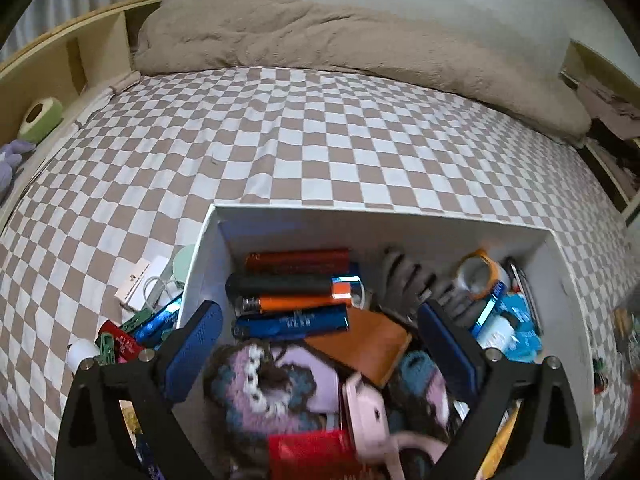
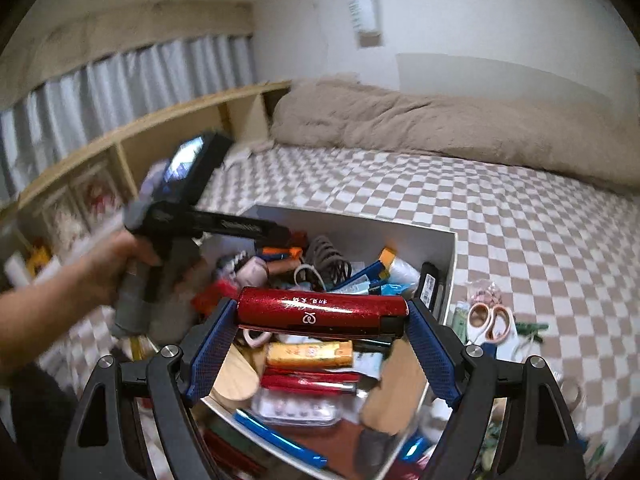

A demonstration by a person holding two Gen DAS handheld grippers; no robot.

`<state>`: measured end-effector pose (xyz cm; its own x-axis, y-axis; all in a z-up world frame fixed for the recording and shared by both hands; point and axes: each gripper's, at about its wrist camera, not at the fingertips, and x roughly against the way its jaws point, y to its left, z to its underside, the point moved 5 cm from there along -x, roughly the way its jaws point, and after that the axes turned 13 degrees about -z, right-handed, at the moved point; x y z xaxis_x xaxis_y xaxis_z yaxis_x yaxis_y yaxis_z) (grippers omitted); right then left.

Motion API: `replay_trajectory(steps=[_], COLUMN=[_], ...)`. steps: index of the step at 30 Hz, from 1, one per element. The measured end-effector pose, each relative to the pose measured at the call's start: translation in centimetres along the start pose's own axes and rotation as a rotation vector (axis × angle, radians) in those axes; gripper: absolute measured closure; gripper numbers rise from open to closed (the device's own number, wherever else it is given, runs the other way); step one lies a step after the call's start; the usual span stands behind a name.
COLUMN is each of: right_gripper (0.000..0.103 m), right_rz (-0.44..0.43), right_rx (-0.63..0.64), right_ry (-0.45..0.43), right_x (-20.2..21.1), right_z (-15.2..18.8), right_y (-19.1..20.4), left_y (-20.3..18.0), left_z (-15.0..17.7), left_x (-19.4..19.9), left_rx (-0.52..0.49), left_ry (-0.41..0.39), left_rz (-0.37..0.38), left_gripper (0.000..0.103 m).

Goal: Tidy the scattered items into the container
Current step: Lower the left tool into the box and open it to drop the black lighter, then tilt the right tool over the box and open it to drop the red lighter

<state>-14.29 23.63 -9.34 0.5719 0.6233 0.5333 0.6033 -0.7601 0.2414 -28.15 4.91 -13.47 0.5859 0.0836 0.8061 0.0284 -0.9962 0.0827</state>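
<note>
A white box (image 1: 384, 216) sits on the checkered bed, full of tubes, socks, tape and other small items; it also shows in the right wrist view (image 2: 450, 264). My left gripper (image 1: 320, 320) is open and empty, hovering over the box's near part, its left finger over the left wall. My right gripper (image 2: 322, 314) is shut on a red glittery tube (image 2: 320, 310), held lengthwise between the blue pads above the box's near edge. The left gripper's body (image 2: 208, 224), held by a hand, shows over the far left of the box.
Loose items lie left of the box: a white charger (image 1: 138, 282), blue and red tubes (image 1: 132, 334). Scissors (image 2: 490, 322) and small things lie right of it. A beige duvet (image 1: 320, 36) lies at the back; a wooden shelf (image 1: 48, 64) runs along the left.
</note>
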Motion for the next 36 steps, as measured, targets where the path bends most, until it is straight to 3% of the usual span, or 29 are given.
replay_trajectory(steps=[6,13,22,27,34,36], right_gripper=[0.019,0.019,0.019,0.019,0.019,0.019], right_rz=[0.077,0.202,0.212,0.232,0.329,0.345], right_rx=[0.175,0.5,0.799,0.87,0.953,0.964], right_ry=[0.167,0.446,0.811,0.984,1.143,1.154], right_x=[-2.2,-4.6,-6.8,-8.2,-8.9,-8.9], right_z=[-0.3,0.6,3.1,4.4,5.1,5.2], right_y=[-1.1,-1.1,0.0,-0.5,-1.6,-1.7], left_y=[0.0,-0.1,1.3,2.3,3.8,4.2], left_z=[1.6,4.0,7.5,8.4,8.8,8.9], left_x=[3.5,6.5,9.2,9.4,9.4,9.5], left_rx=[-0.059,-0.09,-0.032,0.003,0.038,0.042], left_ry=[-0.061,-0.083,-0.1,-0.094,-0.09,-0.092], left_rz=[0.042,0.133,0.209,0.224,0.226,0.228], left_gripper=[0.004,0.004,0.004,0.004,0.004,0.004])
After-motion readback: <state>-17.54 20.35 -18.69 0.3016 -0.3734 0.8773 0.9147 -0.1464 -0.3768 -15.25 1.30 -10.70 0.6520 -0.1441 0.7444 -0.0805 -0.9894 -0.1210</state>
